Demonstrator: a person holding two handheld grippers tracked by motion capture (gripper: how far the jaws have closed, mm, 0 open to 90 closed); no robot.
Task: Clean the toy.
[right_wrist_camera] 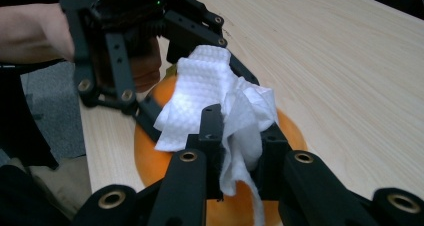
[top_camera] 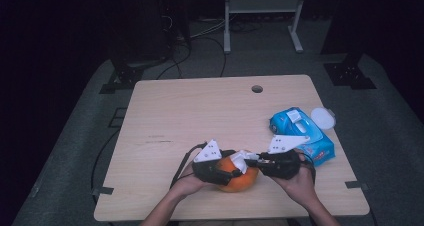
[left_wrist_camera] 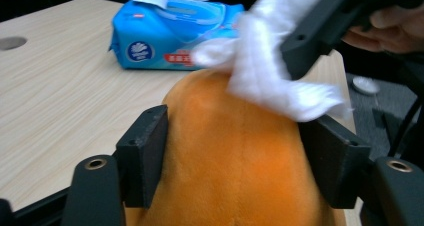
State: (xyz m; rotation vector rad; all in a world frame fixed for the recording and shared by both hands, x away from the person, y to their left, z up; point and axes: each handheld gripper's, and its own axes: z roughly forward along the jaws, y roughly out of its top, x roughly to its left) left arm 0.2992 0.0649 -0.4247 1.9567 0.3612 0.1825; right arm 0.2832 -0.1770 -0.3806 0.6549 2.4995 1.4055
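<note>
At the desk's (top_camera: pixel 165 111) near edge, the left claw (left_wrist_camera: pixel 240 156) brackets an orange plush toy (left_wrist_camera: pixel 235 151), pads spread against its sides. The right claw (right_wrist_camera: pixel 240 151), clamped on a white wipe (right_wrist_camera: pixel 210 96), rests directly atop it.

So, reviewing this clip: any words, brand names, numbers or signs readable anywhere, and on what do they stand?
Blue wipes pack: a round white logo and a red strip carry print, too blurred to read.
Flap label on top of the same pack in the high view: too small to read.
Orange plush toy, white wipe, table: no text.
</note>
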